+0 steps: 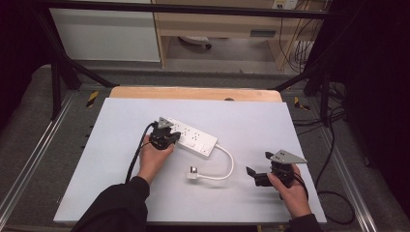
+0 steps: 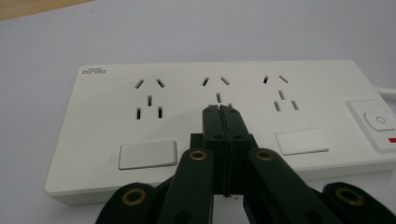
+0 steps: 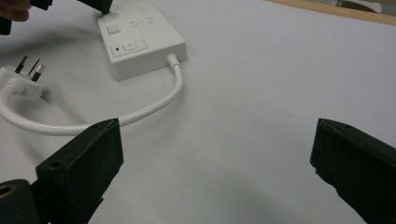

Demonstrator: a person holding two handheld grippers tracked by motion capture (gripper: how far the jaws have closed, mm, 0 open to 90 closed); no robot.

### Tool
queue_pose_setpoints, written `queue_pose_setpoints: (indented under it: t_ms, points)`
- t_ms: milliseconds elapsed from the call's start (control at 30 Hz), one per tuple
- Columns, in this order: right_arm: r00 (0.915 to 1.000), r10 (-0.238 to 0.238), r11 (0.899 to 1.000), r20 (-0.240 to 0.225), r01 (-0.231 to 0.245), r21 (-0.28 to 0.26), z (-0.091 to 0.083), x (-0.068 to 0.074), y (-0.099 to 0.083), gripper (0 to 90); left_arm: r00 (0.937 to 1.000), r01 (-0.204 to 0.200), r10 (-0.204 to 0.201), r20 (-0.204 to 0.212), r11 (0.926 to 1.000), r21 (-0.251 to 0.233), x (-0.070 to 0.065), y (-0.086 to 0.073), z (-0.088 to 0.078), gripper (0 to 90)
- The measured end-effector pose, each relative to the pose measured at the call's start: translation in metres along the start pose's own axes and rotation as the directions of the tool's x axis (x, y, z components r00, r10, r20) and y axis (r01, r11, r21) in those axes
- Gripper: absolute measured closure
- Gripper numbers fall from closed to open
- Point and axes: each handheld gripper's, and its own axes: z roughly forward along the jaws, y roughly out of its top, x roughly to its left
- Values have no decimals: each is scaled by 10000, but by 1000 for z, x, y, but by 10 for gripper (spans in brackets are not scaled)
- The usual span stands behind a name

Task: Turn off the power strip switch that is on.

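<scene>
Where your left claw rests, its jaws pressed together and gripping nothing, the tips sit on the top face of a white power strip near its middle socket. A small grey brand mark at the strip's corner is too blurred to read. The strip lies mid-desk, its white cable looping to a plug. Your right claw hangs wide apart and empty above the desk.

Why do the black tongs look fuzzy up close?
In the left gripper view, the shut tongs sit near the lens, so they blur while the power strip stays sharper; in the right gripper view, the open tongs blur similarly and cast soft shadows.
</scene>
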Motion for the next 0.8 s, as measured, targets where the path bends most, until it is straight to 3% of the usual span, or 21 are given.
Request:
queue_pose_setpoints:
  t_ms: [300,400,533,800]
  points:
    - [10000,-26,10000,-3,26,13,0,0,0,30,10000,29,-29,-67,10000,20,3,-2,1,900]
    - [10000,-41,10000,-14,41,23,1,0,0,30,9981,608,-608,35,9981,-126,10,-5,-1,900]
    - [10000,-11,10000,-20,11,38,1,1,0,30,9999,107,-108,-83,9998,-150,6,-6,-2,900]
    - [10000,-46,10000,-17,46,67,1,0,0,30,9997,233,-234,-28,9994,-244,6,-6,0,900]
